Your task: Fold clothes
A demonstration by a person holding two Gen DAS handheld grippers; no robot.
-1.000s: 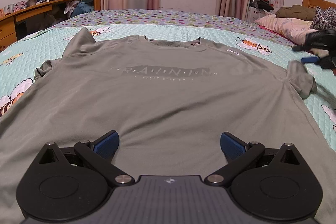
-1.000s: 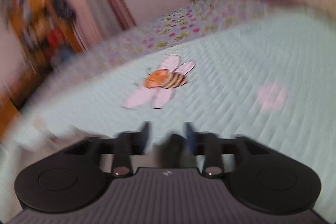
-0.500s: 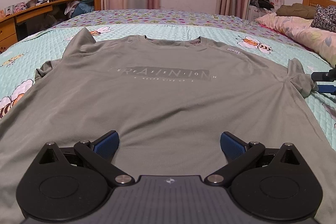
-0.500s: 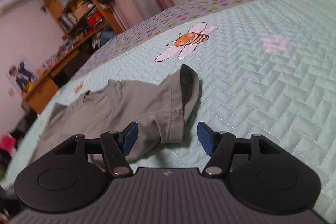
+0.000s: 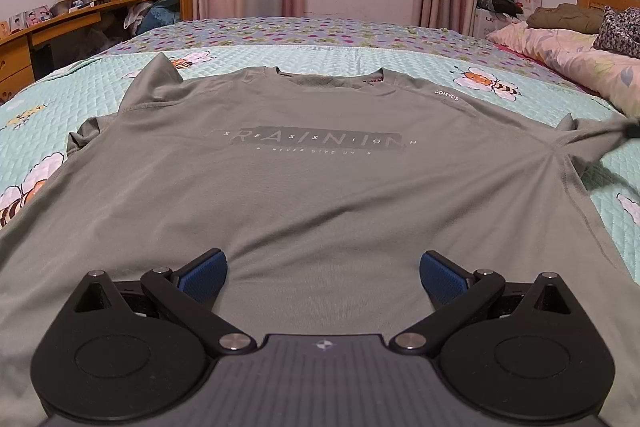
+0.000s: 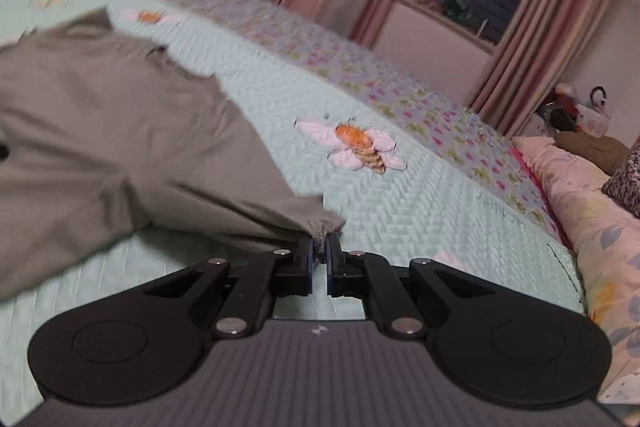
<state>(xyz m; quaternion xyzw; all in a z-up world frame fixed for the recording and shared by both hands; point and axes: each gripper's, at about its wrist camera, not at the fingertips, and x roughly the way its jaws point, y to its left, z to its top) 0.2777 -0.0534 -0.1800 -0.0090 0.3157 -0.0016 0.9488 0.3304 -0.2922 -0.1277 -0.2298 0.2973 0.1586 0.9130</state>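
T-shirt point(image 5: 312, 195) reads "DOMYOS"; right gripper point(image 6: 319, 247) jaws just clenched on its sleeve point(image 6: 320, 221), left gripper point(image 5: 322, 267) jaws released.

Matt cloth t-shirt point(image 5: 320, 187), quilted bedspread point(image 5: 360, 59)

One T-shirt point(image 5: 304, 187) lies on one quilt point(image 5: 360, 57). Four bees show in the left view, the clearest at two o'clock point(image 5: 486, 83). Two grippers point(image 5: 322, 275) point(image 6: 319, 247).

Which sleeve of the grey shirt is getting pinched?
The grey T-shirt's sleeve beside the pink pillows, clamped in the right gripper. The other sleeve lies loose.
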